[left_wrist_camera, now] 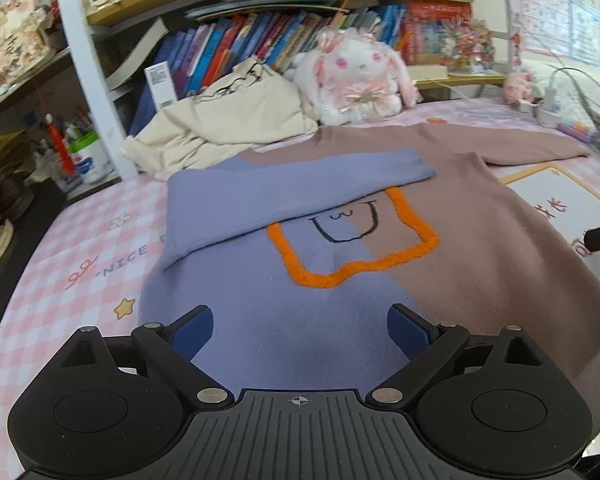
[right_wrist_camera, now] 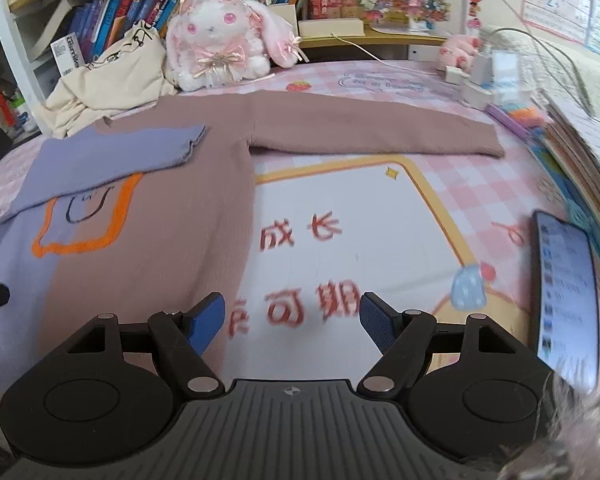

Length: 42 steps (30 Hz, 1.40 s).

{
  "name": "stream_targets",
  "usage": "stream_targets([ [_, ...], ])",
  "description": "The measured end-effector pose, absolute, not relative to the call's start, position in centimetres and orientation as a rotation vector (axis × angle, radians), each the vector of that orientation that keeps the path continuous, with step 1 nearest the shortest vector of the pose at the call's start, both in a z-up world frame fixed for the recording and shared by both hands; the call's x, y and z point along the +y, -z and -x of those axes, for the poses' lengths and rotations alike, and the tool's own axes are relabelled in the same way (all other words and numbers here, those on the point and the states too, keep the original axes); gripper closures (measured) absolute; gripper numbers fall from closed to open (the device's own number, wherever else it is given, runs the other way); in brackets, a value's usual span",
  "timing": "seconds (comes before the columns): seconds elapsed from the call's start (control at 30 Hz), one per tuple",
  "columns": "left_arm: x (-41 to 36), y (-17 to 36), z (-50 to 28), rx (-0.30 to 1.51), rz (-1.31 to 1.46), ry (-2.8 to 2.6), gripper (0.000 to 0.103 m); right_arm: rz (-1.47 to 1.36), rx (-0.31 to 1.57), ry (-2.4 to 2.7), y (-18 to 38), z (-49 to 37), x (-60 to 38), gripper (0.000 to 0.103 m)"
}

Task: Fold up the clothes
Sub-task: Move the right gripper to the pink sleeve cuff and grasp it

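Two-tone sweater (left_wrist_camera: pixel 340 280) flat across desk's middle, purple sleeve (left_wrist_camera: pixel 284 192) folded over chest, brown sleeve (right_wrist_camera: pixel 372 132) outstretched toward right edge. Left gripper (left_wrist_camera: pixel 300 330) above hem, jaws apart, empty. Right gripper (right_wrist_camera: pixel 292 320) beside sweater's edge, likewise open. Plush rabbit (right_wrist_camera: pixel 220 40) near back edge.

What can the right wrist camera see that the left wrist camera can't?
Only the right wrist view shows the phone lying on the mat and the right claw, open. Only the left wrist view shows the left claw, open above the sweater, and the white jar. Both show the sweater, its folded purple sleeve, and the bunny plush.
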State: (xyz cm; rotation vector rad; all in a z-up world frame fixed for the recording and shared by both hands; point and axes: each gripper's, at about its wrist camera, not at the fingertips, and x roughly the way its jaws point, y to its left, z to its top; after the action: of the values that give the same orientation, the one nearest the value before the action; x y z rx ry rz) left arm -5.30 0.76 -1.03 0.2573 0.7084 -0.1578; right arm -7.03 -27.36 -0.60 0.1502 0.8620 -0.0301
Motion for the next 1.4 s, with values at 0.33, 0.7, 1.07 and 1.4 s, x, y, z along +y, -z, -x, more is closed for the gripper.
stream_targets([
  [0.33, -4.0, 0.7, 5.9, 0.768, -0.247, -0.003, 0.006, -0.254, 0.849, -0.03, 0.9, 1.5, -34.8, 0.029],
  [0.7, -7.6, 1.2, 6.9, 0.857, -0.104, -0.116, 0.006, -0.398, 0.844, 0.043, 1.1, -4.1, -45.1, 0.029],
  [1.07, -6.8, 1.3, 7.2, 0.869, 0.066, -0.236, 0.006, -0.51, 0.872, 0.136, 2.3, -6.1, -51.7, 0.036],
  [1.4, -6.7, 0.9, 7.5, 0.872, 0.075, -0.265, 0.006, -0.54, 0.82, 0.088, 2.9, -7.1, -52.4, 0.063],
])
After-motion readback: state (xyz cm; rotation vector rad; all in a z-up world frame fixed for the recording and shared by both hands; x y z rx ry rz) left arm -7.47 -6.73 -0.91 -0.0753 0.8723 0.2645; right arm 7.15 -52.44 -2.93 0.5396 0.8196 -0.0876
